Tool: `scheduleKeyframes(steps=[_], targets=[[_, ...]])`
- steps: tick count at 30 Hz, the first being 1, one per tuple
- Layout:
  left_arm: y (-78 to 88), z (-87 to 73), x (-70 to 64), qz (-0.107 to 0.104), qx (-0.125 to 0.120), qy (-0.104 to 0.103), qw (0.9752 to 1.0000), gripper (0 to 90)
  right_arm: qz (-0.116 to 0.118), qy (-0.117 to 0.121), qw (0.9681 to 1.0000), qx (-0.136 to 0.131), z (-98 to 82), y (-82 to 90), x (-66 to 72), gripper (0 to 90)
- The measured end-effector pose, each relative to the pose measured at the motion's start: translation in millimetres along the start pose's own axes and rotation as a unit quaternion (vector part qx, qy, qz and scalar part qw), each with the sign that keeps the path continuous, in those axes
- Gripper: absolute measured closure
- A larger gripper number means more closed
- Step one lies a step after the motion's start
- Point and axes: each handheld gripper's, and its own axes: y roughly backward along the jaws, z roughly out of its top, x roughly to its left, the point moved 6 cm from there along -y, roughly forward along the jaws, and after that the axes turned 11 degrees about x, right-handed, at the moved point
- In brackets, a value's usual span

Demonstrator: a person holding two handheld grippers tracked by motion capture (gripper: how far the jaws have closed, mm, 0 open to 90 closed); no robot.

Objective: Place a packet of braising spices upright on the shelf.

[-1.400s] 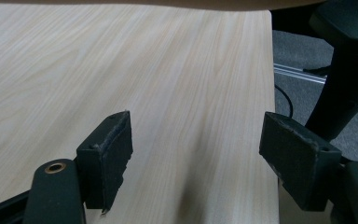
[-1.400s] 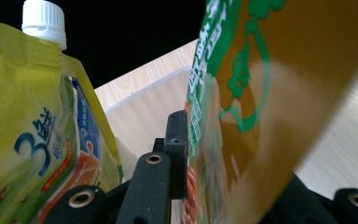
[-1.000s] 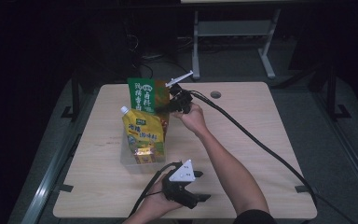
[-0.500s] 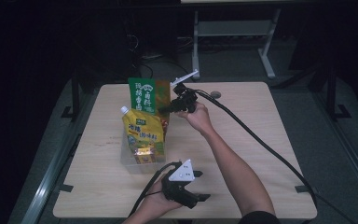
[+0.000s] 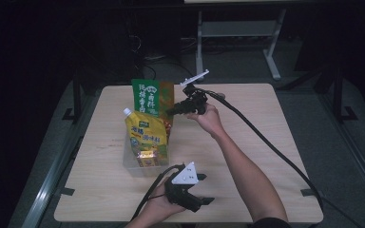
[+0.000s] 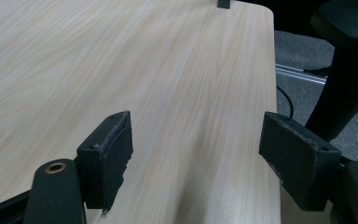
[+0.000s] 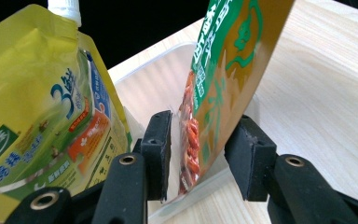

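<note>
A green snack bag (image 5: 151, 97) stands upright at the far end of a clear plastic bin (image 5: 129, 164). A yellow spouted pouch (image 5: 147, 135) leans in the bin in front of it. My right gripper (image 5: 171, 111) reaches in from the right. In the right gripper view the green bag (image 7: 223, 70) hangs between its jaws. The jaws (image 7: 203, 126) have just been opening and the pads stand off the bag's lower edge. The yellow pouch (image 7: 42, 107) sits to the left. My left gripper (image 5: 205, 189) rests near the table's front edge, open (image 6: 196, 140) over bare wood.
The wooden table (image 5: 266, 142) has free room to the right of the bin and along the front. The right gripper's cable (image 5: 275, 152) trails across the right half. A chair base (image 6: 349, 70) stands past the table edge in the left gripper view. The room around is dark.
My right hand has drawn back a little to the right from the green bag, which stays standing in the bin. The left hand has not moved.
</note>
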Motion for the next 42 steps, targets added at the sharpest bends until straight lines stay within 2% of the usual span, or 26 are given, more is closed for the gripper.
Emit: scheduleKeyframes(steps=[16,24,30,42], targets=[[-1.7,1.6,-0.2,-0.003,-0.001,0.001,1.0000,25.0,-0.016,-0.013,0.9996,-0.018,-18.5,38.1,-3.6,57.2],[-0.8,0.3,1.4,0.001,-0.002,0.006,1.0000,25.0,-0.024,-0.011,0.9996,-0.011,-31.5,49.7,-0.4,56.1],[1.3,-1.2,3.5,0.005,-0.005,0.017,0.9998,25.0,-0.027,-0.016,0.9994,-0.016,-41.0,59.0,-0.6,54.6],[3.2,-3.0,8.0,0.013,-0.004,0.022,0.9997,24.9,-0.032,-0.025,0.9991,-0.016,-57.9,70.7,-2.4,51.4]])
